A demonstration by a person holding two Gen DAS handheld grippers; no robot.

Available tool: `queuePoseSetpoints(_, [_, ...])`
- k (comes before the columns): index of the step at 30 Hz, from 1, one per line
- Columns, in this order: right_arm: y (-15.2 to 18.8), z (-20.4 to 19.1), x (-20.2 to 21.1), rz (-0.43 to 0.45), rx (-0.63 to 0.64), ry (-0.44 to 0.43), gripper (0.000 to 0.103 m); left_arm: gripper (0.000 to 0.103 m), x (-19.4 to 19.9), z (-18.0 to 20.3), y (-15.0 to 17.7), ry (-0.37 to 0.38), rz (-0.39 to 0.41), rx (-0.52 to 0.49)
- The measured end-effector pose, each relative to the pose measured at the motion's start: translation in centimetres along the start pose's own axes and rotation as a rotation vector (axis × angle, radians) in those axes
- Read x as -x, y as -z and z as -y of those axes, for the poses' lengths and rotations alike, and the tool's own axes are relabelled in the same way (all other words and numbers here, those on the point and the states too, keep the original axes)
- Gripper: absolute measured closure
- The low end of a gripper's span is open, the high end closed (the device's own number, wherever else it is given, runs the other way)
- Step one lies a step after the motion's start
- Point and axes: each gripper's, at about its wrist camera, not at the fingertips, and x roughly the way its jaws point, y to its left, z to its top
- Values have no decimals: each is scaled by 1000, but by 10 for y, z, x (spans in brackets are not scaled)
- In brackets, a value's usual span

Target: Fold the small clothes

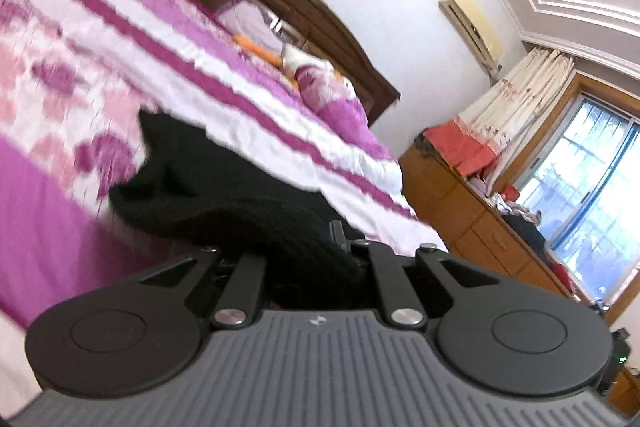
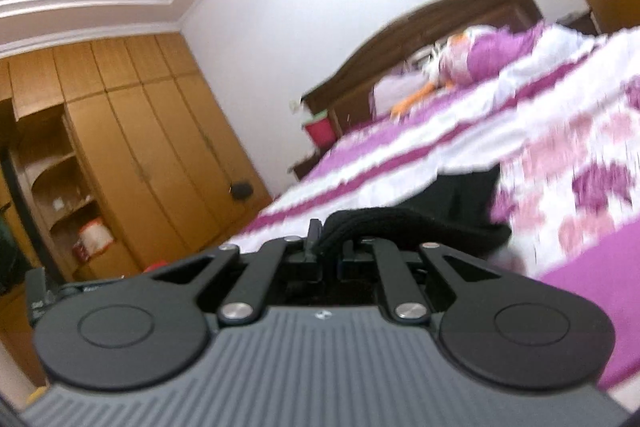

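Note:
A black knitted garment (image 1: 224,195) lies on the purple and white bedspread (image 1: 80,75). In the left wrist view its ribbed edge runs into my left gripper (image 1: 340,247), whose fingers are closed on the cloth; the fingertips are mostly hidden by it. In the right wrist view the same black garment (image 2: 460,203) stretches over the bedspread (image 2: 560,155), and my right gripper (image 2: 324,243) is shut on its thick folded edge. Both views are blurred.
A dark wooden headboard (image 1: 320,27) with pillows (image 1: 332,95) stands at the far end of the bed. A wooden wardrobe (image 2: 140,147) stands left of the bed. A cluttered wooden dresser (image 1: 480,219) stands under a window (image 1: 580,179).

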Motion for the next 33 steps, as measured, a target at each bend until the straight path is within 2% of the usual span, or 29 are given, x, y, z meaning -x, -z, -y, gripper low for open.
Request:
queuePoseSetpoints(2, [-13,-2,-9,36,7,11,94,92,-8,9,-13,-16,36,-29])
queuePoseSetpoints(7, [-43,-7,-38,115,34,47,94,92,-32,20,-52,-27,86,-24])
queuePoseSetpoints(10, [-55,-9,-55,154,43,62,94,92,-55,26,-73,-63,101,-46])
queuePoseSetpoints(14, [-65,-7,-86,175,87,126,94,92,-94,24,-97,-107,89,-65])
queuePoseSetpoints(22, [-55,22,-155,144,106,231,95,92,-187,-5,-116,-212,26,-104])
queuePoseSetpoints(27, [-42,45,-201,98,134,281,94,92,-251,-36,-110,-282,-19,-136])
queuePoseSetpoints(33, [-21,72,-248,13,186,341,94,92,-312,-81,-95,-359,-90,-117])
